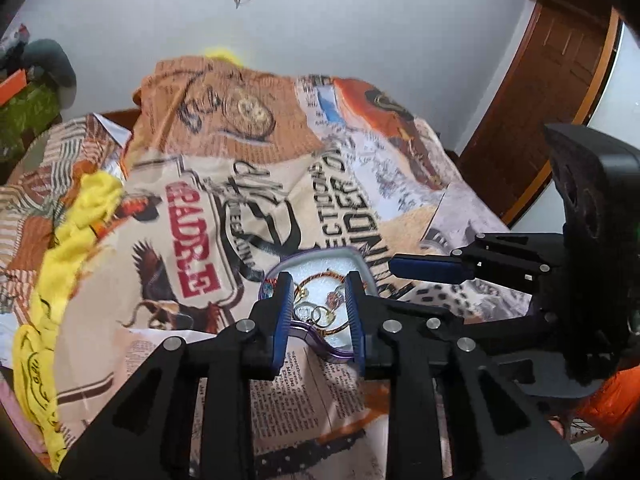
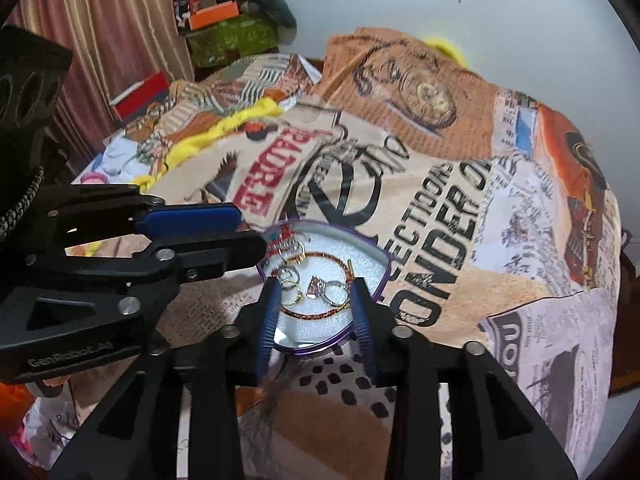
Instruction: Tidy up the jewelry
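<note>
A purple-rimmed jewelry box (image 1: 362,266) (image 2: 380,276) with white foam lies on the printed bedspread. It holds a red-and-gold bangle (image 2: 316,312), several gold and silver rings (image 2: 294,286) (image 1: 316,314) and a stone ring (image 2: 320,285). My left gripper (image 1: 318,294) is open, its jaws just above the box on either side of the rings, holding nothing. My right gripper (image 2: 314,294) is open over the box's near half, jaws either side of the bangle. Each gripper shows from the side in the other's view (image 1: 432,268) (image 2: 200,220).
A printed bedspread (image 2: 460,184) covers the bed. A yellow cloth (image 1: 76,232) lies to the left. A red box (image 2: 140,94) and a pile of things stand near the curtain (image 2: 100,40). A wooden door (image 1: 552,92) is at the right.
</note>
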`<state>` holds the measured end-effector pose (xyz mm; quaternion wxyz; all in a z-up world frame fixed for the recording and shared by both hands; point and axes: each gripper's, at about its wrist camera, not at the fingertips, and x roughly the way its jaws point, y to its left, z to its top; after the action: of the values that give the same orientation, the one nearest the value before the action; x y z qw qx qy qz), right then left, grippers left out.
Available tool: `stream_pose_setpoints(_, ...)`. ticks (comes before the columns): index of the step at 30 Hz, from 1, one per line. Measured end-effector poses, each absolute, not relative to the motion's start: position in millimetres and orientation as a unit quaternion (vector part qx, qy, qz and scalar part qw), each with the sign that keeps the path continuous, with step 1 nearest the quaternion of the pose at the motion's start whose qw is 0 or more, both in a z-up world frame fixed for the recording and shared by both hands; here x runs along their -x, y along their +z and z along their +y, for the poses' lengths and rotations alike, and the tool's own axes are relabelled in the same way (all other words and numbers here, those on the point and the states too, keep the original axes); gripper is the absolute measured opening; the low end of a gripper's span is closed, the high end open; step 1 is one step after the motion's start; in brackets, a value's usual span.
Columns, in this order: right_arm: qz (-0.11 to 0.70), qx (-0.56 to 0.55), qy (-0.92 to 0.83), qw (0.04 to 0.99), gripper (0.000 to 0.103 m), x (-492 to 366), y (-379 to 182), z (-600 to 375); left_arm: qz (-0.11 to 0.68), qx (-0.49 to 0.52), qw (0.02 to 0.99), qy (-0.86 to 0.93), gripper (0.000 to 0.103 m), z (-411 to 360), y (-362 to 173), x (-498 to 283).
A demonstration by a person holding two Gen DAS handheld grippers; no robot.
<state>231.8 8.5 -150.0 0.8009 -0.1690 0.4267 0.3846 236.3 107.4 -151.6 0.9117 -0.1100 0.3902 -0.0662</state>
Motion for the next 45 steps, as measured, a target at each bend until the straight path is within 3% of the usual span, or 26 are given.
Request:
stream_pose_setpoints(8, 0.371, 0.141, 0.382, 0.835, 0.034, -207, -97, -14, 0.305, 0.100, 0.946, -0.050, 0.025, 102, -76, -187)
stream_pose_setpoints(14, 0.284, 0.095, 0.376, 0.877, 0.034, -166, -30, -52, 0.207, 0.075, 0.975, -0.034, 0.026, 88, -12, -126)
stream_pose_setpoints(21, 0.134, 0.047, 0.353, 0.925, 0.035, -84, 45, -99, 0.094, 0.045, 0.995, -0.001, 0.042, 66, 33, -48)
stream_pose_setpoints(26, 0.066, 0.014, 0.329, 0.942, 0.057, -36, 62, -120, 0.053, 0.038, 0.998, 0.022, 0.062, 55, 41, -15)
stream_pose_setpoints(28, 0.051, 0.014, 0.313, 0.948, 0.071, -24, 63, -122, 0.043, 0.036, 0.998, 0.036, 0.086, 52, 41, -6)
stream_pose_setpoints(30, 0.040, 0.014, 0.297, 0.954, 0.085, -16, 63, -122, 0.030, 0.038, 0.998, 0.045, 0.099, 49, 40, 2)
stream_pose_setpoints(34, 0.026, 0.008, 0.275, 0.961, 0.103, -11, 62, -121, 0.026, 0.036, 0.998, 0.053, 0.101, 47, 38, 11)
stream_pose_setpoints(45, 0.029, 0.002, 0.265, 0.964, 0.103, -3, 55, -130, 0.030, 0.028, 0.997, 0.058, 0.102, 36, 36, 20)
